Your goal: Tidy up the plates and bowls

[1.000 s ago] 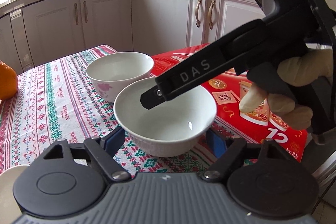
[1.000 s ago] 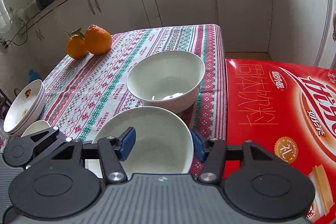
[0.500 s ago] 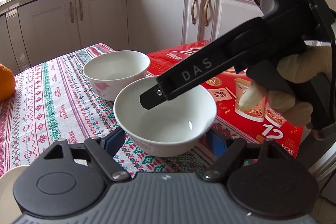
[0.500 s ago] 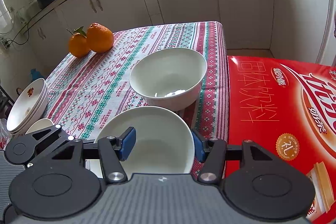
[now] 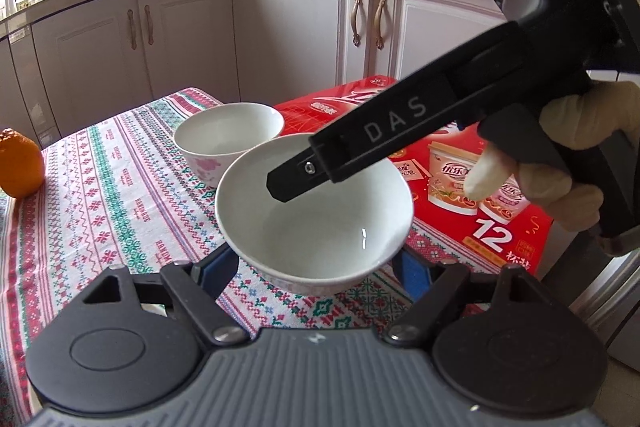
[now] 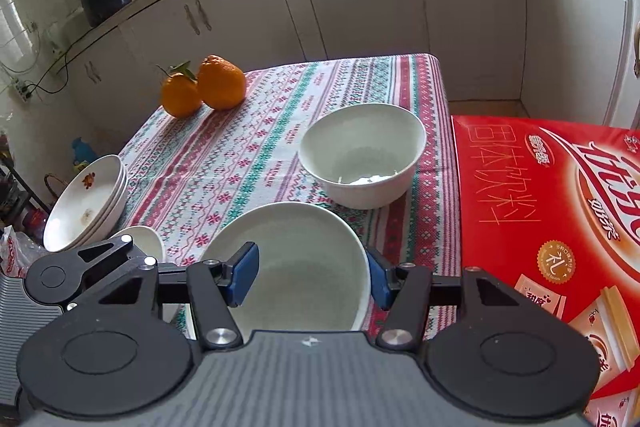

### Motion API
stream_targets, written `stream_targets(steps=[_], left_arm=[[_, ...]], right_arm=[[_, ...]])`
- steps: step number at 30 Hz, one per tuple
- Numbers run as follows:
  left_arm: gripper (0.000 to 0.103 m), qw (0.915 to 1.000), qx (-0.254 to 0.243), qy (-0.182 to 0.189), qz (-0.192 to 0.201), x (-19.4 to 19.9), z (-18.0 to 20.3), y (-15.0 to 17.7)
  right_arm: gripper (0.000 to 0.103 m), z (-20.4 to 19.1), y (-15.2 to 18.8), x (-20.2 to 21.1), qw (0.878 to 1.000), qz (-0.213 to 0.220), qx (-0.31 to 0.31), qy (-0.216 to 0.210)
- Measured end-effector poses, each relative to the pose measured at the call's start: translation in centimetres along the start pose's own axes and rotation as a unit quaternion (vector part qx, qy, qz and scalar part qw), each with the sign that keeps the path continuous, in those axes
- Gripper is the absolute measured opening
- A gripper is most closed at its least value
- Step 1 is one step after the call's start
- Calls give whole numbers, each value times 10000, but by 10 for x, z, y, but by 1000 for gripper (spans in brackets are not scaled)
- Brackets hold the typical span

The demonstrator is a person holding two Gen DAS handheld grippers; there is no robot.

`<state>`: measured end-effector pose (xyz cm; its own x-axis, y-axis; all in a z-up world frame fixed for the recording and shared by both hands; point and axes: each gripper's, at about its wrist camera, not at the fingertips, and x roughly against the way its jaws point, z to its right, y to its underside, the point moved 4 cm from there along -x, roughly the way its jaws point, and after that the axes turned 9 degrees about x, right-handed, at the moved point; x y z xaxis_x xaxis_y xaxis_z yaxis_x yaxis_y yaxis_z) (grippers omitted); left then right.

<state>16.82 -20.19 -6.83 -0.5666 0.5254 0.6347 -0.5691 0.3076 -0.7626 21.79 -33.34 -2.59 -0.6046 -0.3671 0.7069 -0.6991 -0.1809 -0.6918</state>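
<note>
A white bowl (image 5: 316, 227) sits between the spread fingers of my left gripper (image 5: 316, 267); whether the pads touch its sides is hidden. In the right wrist view the same bowl (image 6: 296, 267) lies between the fingers of my right gripper (image 6: 312, 277), one blue pad (image 6: 242, 277) inside the rim and the other outside, pinching the wall. My right gripper's finger (image 5: 360, 147) reaches over the bowl in the left wrist view. A second white bowl (image 5: 230, 139) stands just beyond on the tablecloth; it also shows in the right wrist view (image 6: 362, 155). A stack of white plates (image 6: 86, 203) lies at the left.
Two oranges (image 6: 204, 87) sit at the far side of the patterned tablecloth (image 6: 240, 155). A red carton (image 6: 552, 211) lies along the table's right side. A small white dish (image 6: 140, 243) lies by the plate stack. Kitchen cabinets (image 5: 304, 27) stand behind.
Both views have risen and pulled back a little, so the near bowl looks slightly higher above the cloth. The far bowl and oranges have not moved.
</note>
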Motion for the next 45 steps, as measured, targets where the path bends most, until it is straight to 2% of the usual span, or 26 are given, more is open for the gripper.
stream_targets(steps=[12, 26, 36, 45], left_arm=[[83, 9998, 49, -117, 166, 44, -8, 1], [83, 9972, 406, -480, 399, 87, -43, 14], [83, 9946, 615, -684, 479, 103, -67, 25], [83, 9945, 753, -651, 315, 93, -82, 34]], right_arm=[[62, -40, -4, 14, 9996, 125, 189, -157], [62, -100, -21, -3, 9967, 124, 642, -488], [62, -132, -28, -22, 9941, 45, 848, -678], [62, -139, -28, -38, 9943, -58, 829, -666]])
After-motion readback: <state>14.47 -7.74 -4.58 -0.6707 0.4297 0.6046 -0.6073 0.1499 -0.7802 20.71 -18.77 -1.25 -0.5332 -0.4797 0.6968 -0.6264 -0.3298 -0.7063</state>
